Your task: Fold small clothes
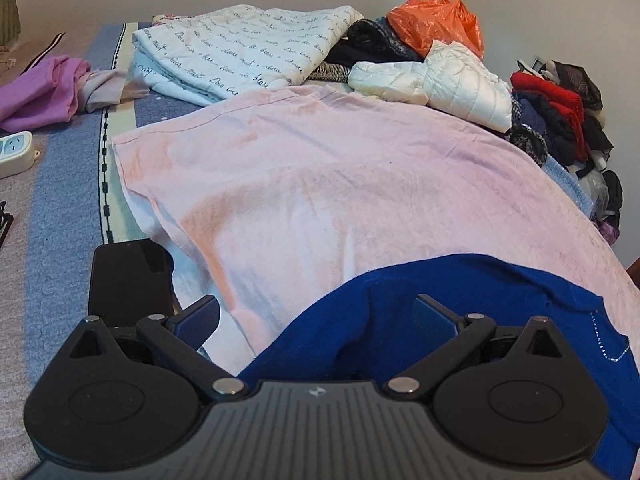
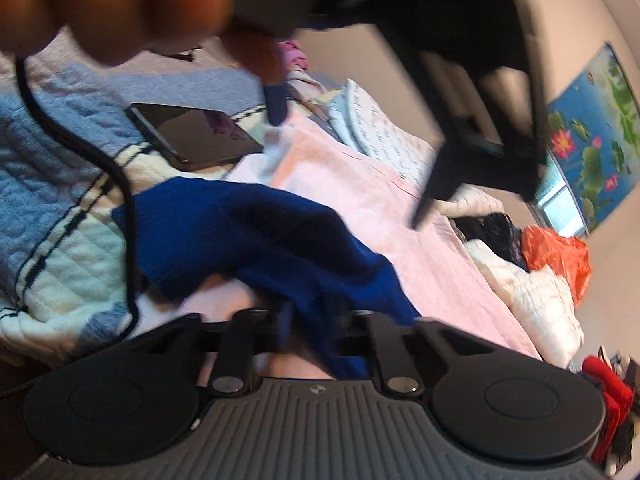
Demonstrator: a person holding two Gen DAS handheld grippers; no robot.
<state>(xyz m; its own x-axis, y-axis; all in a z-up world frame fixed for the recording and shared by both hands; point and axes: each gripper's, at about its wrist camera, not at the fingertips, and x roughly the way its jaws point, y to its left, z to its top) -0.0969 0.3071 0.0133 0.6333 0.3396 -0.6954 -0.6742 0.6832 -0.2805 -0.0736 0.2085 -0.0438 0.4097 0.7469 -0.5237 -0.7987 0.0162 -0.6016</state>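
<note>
Ok, right gripper (image 2: 310, 330) jaws closed on the blue sweater's (image 2: 256, 236) edge; left gripper (image 1: 316, 312) jaws wide open, cloth between, no pinch. Sweater's bunched on the pink towel (image 1: 320, 168) on the bed. Clamp left first, then pull both corners taut before folding.

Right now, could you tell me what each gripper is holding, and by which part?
The right gripper is pinching the blue knitted garment at its near edge. The left gripper stands open, holding nothing.

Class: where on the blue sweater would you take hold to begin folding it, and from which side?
Grip the blue sweater at its raised, rumpled near edge, coming from the near side of the bed; that bunched fold stands clear of the pink towel beneath.
</note>
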